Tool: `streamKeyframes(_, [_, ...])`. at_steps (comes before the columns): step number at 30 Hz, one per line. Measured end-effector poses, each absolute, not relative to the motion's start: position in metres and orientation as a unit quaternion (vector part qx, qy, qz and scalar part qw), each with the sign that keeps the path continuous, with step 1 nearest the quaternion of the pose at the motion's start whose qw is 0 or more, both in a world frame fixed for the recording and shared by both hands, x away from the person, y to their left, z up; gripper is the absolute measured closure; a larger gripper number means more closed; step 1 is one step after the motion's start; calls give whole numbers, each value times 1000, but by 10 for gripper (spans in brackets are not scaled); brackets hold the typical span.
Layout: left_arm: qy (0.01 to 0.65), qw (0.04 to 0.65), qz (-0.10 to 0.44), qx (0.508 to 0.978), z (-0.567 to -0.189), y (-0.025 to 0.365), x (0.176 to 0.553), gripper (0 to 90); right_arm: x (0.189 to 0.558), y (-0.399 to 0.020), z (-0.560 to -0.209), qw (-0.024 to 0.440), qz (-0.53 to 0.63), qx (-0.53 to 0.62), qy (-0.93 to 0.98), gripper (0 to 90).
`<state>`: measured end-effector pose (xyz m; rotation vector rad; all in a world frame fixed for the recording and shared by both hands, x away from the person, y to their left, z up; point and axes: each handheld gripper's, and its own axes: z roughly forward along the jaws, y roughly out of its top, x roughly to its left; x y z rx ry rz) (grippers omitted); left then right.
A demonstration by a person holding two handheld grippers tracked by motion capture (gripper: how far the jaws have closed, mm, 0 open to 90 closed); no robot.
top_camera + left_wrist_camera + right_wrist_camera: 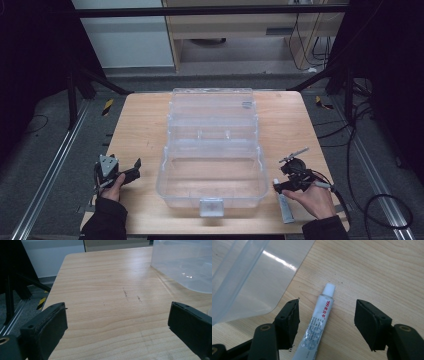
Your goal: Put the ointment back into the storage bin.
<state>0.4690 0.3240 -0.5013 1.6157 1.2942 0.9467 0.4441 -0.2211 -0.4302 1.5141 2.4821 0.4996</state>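
White ointment tube (318, 325) lies flat on the wooden table (367, 272), just right of the clear plastic box (212, 150). The right gripper (325, 317) straddles it, pads not yet touching; best centre, then squeeze gently mid-body. The left gripper (117, 322) hangs released.

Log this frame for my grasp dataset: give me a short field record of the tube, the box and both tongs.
tube: white ointment tube, lying flat on the wooden table, cap pointing away from the right tongs
box: clear plastic box, lid open, nothing seen inside
right tongs: astride the tube, pads not pressing it
left tongs: open over bare wood, left of the box
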Motion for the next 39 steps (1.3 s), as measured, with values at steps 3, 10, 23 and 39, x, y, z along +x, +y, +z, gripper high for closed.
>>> streamKeyframes(3, [516, 419, 377, 644, -501, 324, 469, 18, 445, -219, -433, 86, 158, 516, 837, 393])
streamKeyframes(10, [516, 420, 377, 645, -501, 324, 469, 18, 447, -215, -439, 72, 138, 521, 839, 435])
streamKeyframes(23, [516, 420, 377, 645, -501, 324, 469, 18, 450, -218, -454, 45, 121, 538, 833, 525])
streamKeyframes(39, [516, 420, 377, 645, -501, 324, 469, 18, 454, -211, -463, 26, 99, 532, 841, 624])
